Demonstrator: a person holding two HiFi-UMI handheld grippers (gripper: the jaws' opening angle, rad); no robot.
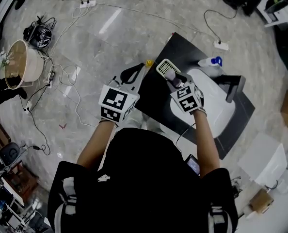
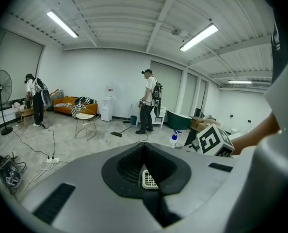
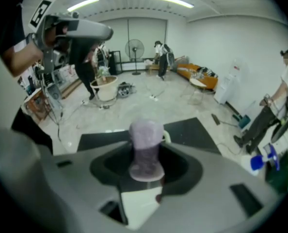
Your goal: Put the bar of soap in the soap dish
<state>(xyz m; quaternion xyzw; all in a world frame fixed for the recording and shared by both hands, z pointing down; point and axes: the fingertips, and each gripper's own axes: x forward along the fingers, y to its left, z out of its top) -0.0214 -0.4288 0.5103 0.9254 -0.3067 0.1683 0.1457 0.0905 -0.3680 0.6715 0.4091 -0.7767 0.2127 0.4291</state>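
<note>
While clamping narrow on the pale purple, rounded, waxy-looking bar of soap [image 3: 145,150], the right gripper [image 1: 175,81] is holding it on end, the bar's top standing out past the jaw tips. The soap is hovering just beside the white slatted plastic soap dish [image 1: 165,67], above the black rectangular mat [image 1: 156,101]; contact with the dish not readable. The right forearm is reaching forward over a white basin [image 1: 216,115]. The left gripper [image 1: 133,73] is hanging near the mat's left edge, jaw tips meeting, gripping nothing. The left gripper view is catching the dish's slats through the gap behind the tips. The right gripper view is giving the soap's colour; the head view is mostly hiding the bar.
</note>
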